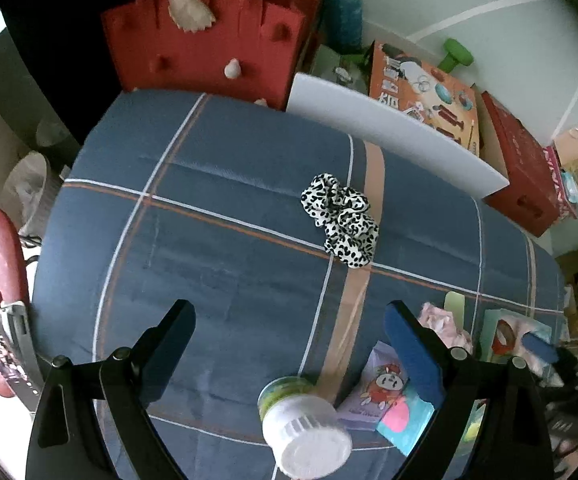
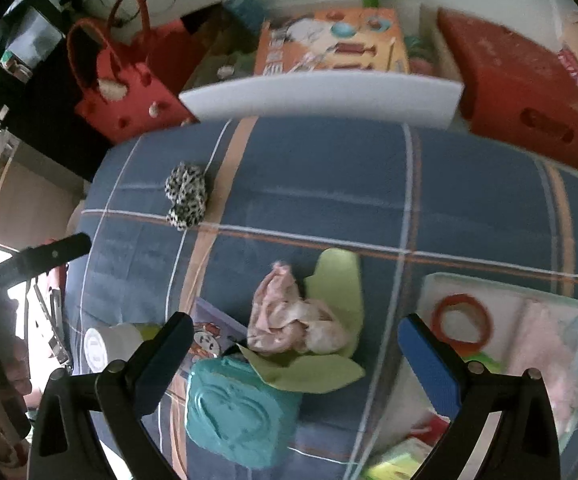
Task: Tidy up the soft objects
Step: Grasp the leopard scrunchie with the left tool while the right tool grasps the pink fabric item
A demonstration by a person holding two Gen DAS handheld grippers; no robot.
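A black-and-white spotted scrunchie [image 1: 341, 220] lies on the blue plaid cloth [image 1: 217, 240], well ahead of my left gripper [image 1: 289, 320], which is open and holds nothing. The same scrunchie [image 2: 185, 194] shows far left in the right wrist view. A crumpled pink cloth [image 2: 293, 316] rests on a light green foam piece [image 2: 329, 360], just ahead of my right gripper [image 2: 295, 332], also open and empty. In the left wrist view the pink cloth [image 1: 441, 320] peeks out beside the right finger.
A white-capped jar [image 1: 305, 428], a teal case [image 2: 237, 412] and a cartoon-printed card [image 1: 381, 388] lie near me. A clear box with a red ring [image 2: 463, 324] sits at right. A red felt bag [image 1: 209, 36], white board [image 1: 393, 136] and red crate [image 2: 529, 80] line the far edge.
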